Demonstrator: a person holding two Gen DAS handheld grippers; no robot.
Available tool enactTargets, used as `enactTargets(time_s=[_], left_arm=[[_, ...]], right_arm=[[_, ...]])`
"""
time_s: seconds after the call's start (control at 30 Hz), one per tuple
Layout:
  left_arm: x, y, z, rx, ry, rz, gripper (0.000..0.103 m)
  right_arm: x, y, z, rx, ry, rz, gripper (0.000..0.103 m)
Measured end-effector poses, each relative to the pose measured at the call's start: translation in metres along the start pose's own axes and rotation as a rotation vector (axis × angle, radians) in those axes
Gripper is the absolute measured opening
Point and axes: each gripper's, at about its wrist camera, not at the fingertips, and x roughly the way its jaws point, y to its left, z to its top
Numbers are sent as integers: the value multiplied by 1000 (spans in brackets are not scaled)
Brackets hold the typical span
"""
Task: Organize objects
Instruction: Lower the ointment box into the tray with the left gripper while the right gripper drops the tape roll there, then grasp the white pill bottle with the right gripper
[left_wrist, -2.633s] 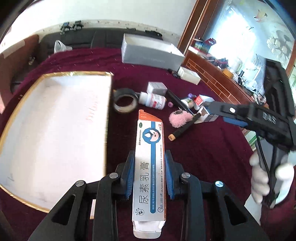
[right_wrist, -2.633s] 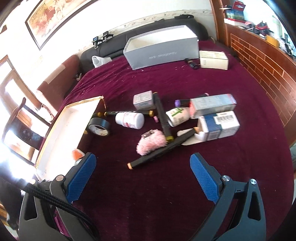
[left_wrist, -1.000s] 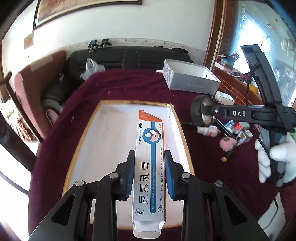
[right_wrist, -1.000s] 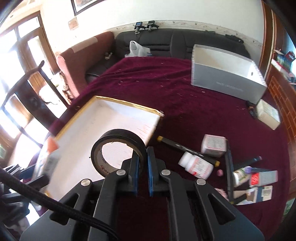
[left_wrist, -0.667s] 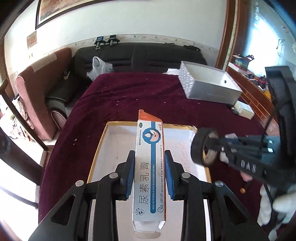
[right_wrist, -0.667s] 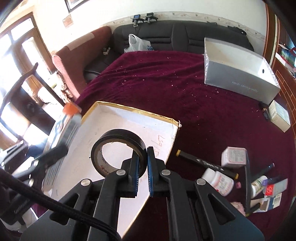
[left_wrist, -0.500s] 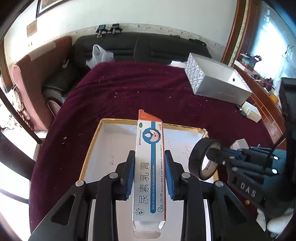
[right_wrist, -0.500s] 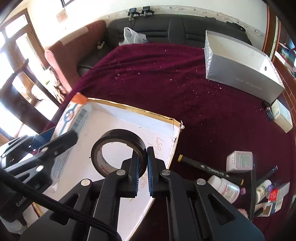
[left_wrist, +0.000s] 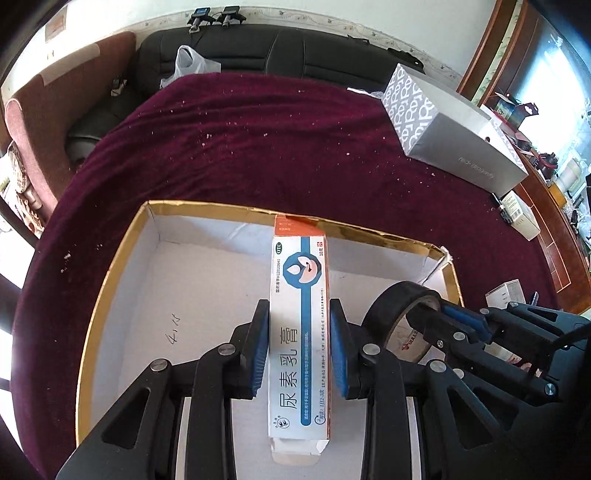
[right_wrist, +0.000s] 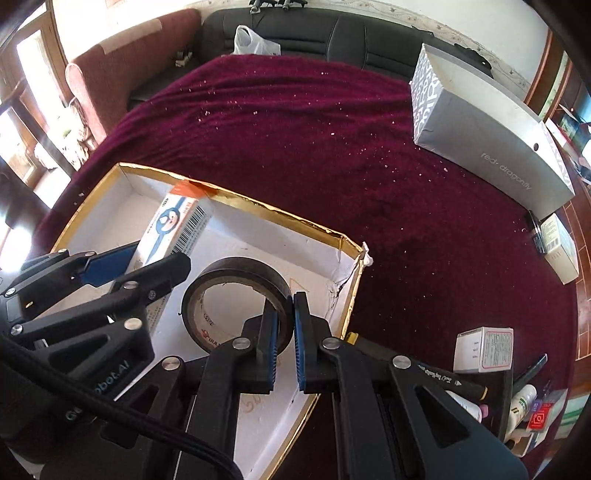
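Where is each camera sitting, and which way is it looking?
Left wrist: sits on the left gripper, looks along its fingers at the ointment box over the white tray.
Right wrist: sits on the right gripper, looks at the tape roll.
Shared: both show tray, tape roll, ointment box, each other's gripper and the grey box.

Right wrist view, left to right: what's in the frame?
Left gripper holding ointment box → tape roll in right gripper, over the tray → grey box → small white box.
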Motion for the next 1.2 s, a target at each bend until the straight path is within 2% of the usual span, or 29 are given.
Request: enactTargets(time_s=[0.23,0.3,0.37,0.43,0.53,0.6,0.67,0.73,0.8,0.93,1.07,1.2], left_arm=[[6,6,0,-47,-3,-18,26],[7,9,1,-66,-1,-37,27],[5,14,3,-94,-5,-49,27],[-3,20,4,-120,-20,-53,28],[-25,31,0,-174,-81,-20,30],[-47,38,-13,-206,-164,-2,38],[-63,43,-29,-211,-240,39,52],[-74,48,-43,-212,-284,84,52],[-75,55,-52,-243,-279,112,52],[-58,76,-69,-366,-150,109,52],[-69,72,-89,-408,-174,162,52],[-83,73,-111,-467,-215,154,53]], right_arm=[[13,-5,4,14,26,6,7],[13,-8,5,26,30,23,9],[11,-10,5,35,23,31,17],[6,-11,5,43,14,49,18],[-10,-15,3,53,-21,53,24],[-27,-20,-4,70,-61,80,31],[-43,-28,-12,92,-95,104,43],[-59,-39,-23,117,-134,118,47],[-72,-49,-36,143,-160,127,47],[-87,-70,-63,209,-184,151,47],[-96,-85,-84,232,-195,126,48],[-95,-103,-103,283,-183,148,48]])
